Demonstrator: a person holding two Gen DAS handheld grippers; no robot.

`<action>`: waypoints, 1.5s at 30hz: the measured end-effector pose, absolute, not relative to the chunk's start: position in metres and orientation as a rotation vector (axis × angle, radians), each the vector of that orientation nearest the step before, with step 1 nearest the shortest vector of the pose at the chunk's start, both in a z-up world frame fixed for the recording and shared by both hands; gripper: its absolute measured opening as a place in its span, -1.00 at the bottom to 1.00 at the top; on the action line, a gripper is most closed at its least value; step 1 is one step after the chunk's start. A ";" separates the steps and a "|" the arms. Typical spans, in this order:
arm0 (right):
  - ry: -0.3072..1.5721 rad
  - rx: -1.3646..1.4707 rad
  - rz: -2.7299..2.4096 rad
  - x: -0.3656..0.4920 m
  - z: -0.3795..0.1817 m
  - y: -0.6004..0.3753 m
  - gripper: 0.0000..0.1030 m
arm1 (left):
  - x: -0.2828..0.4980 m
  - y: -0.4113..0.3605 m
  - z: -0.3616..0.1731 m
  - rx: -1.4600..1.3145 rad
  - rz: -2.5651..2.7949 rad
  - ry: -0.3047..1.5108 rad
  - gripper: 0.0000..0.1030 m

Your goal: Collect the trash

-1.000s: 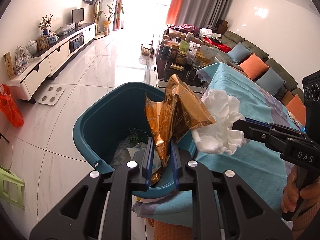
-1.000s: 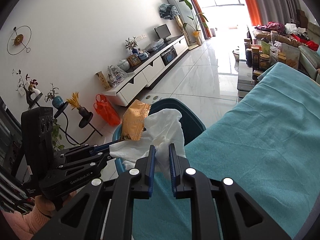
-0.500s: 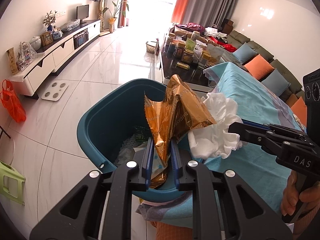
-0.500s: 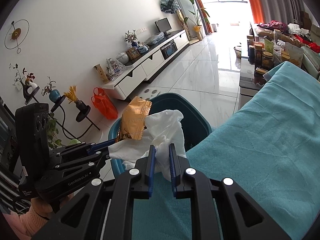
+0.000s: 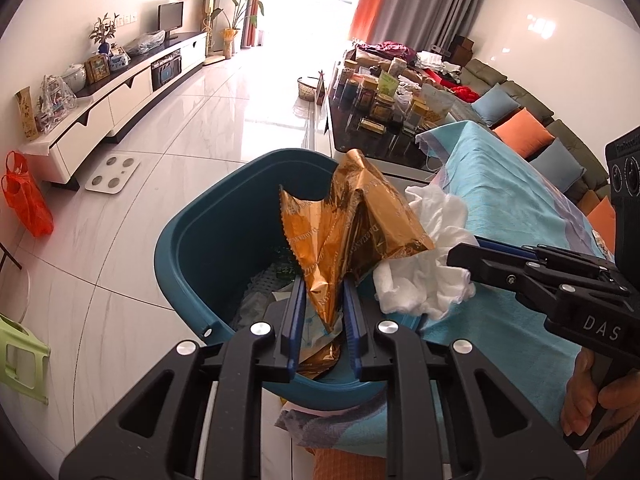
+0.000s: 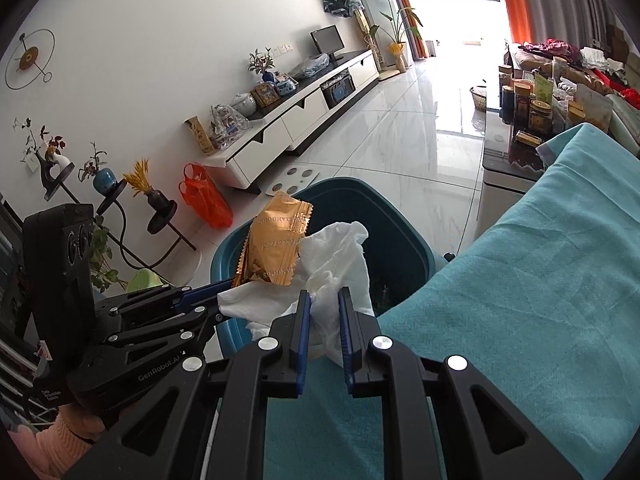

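Note:
My left gripper (image 5: 320, 280) is shut on a crumpled gold foil wrapper (image 5: 352, 224) and holds it over the teal bin (image 5: 208, 248). My right gripper (image 6: 323, 296) is shut on a white crumpled tissue (image 6: 340, 256) above the bin's near edge (image 6: 400, 232). The tissue (image 5: 428, 272) hangs beside the wrapper (image 6: 276, 252), almost touching it. The right gripper (image 5: 460, 258) enters the left wrist view from the right. The bin holds other trash at its bottom (image 5: 272, 280).
A table with a teal cloth (image 6: 540, 280) lies to the right of the bin. A dark coffee table with jars (image 5: 380, 112) stands beyond. A white TV cabinet (image 5: 120, 92), an orange bag (image 5: 28, 200) and a floor scale (image 5: 114, 170) are at the left.
Both grippers have moved a little further over the bin with the wrapper and tissue still held. The bin looks nearer and more centred.

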State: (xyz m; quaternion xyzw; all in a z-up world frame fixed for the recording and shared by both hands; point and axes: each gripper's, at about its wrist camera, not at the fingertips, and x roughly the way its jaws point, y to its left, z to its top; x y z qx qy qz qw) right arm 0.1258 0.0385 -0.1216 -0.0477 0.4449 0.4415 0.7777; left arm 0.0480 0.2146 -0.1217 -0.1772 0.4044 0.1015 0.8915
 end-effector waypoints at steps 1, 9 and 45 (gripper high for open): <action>0.966 -0.107 0.953 0.126 -0.122 0.041 -0.74 | 0.049 0.216 -0.123 -0.371 0.212 0.842 -0.63; 1.004 -0.146 0.942 0.130 -0.128 0.058 -0.68 | 0.055 0.224 -0.134 -0.396 0.214 0.867 -0.56; 0.819 -0.020 0.840 0.105 -0.110 -0.042 0.47 | 0.017 0.197 -0.095 -0.340 0.229 0.707 0.89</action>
